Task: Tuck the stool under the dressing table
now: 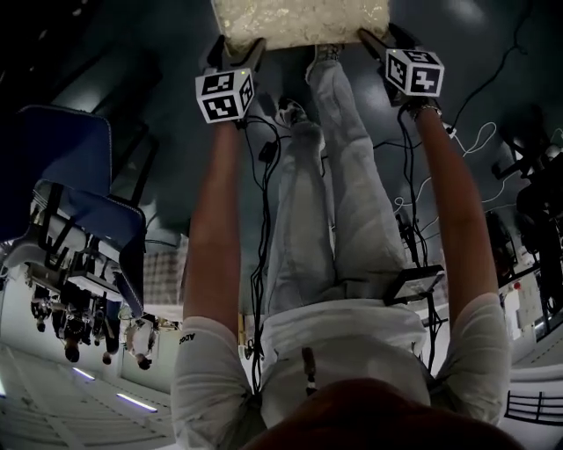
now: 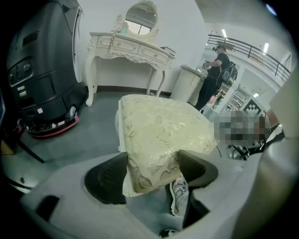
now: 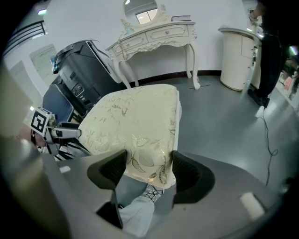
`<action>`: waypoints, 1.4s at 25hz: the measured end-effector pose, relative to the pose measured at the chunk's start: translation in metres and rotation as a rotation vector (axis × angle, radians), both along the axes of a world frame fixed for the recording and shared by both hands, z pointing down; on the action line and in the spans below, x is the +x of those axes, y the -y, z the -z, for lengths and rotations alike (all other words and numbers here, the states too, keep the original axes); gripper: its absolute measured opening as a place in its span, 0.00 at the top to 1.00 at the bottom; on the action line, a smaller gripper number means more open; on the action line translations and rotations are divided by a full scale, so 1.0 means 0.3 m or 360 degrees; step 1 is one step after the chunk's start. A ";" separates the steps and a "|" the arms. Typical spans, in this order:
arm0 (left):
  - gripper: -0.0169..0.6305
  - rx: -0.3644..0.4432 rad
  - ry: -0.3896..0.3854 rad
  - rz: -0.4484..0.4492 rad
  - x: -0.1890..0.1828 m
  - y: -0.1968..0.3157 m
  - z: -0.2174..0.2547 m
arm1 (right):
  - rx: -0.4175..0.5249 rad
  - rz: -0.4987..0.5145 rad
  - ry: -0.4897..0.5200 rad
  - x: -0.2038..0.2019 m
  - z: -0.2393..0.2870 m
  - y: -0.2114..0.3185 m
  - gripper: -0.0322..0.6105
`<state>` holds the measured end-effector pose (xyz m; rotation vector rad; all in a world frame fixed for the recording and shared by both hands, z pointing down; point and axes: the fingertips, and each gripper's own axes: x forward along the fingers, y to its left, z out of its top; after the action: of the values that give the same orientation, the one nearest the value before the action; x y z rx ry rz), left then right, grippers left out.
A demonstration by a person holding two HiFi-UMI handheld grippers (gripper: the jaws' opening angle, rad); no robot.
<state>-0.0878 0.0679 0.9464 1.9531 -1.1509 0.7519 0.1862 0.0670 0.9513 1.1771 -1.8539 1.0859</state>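
**Both grippers clamped on stool cushion, table well off**

Head view: stool (image 1: 299, 22) at top centre of frame, only its cream floral cushion showing. Left gripper (image 1: 236, 51) on the cushion's near left corner, right gripper (image 1: 387, 39) on the near right corner. Arms stretched out, the person's legs (image 1: 325, 176) between them.

Left gripper view: jaws narrow, both dark pads pressed against a cushion corner. Stool (image 2: 163, 135) fills frame centre. Dressing table (image 2: 126, 46) at upper centre, white and carved, against the wall, oval mirror (image 2: 141, 16) on top. Grey floor (image 2: 93, 126) lies between stool and table; well apart. Black cleaning machine (image 2: 42, 70) at left. A person (image 2: 215, 74) stands at upper right.

Right gripper view: jaws set wide, closed on the other corner, pads touching fabric on both sides. Stool (image 3: 135, 121) at centre, dressing table (image 3: 159, 37) at upper centre, cleaning machine (image 3: 84, 74) at left.
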 end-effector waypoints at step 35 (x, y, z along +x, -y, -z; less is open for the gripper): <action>0.46 0.0031 0.0046 0.0252 -0.132 1.225 -0.004 | 0.0007 0.0254 -0.0317 -0.138 -0.007 1.245 0.45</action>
<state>-0.1273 -0.2995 0.9477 1.8470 -1.3171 0.6892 0.1449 -0.3065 0.9533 1.0781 -1.7629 0.8453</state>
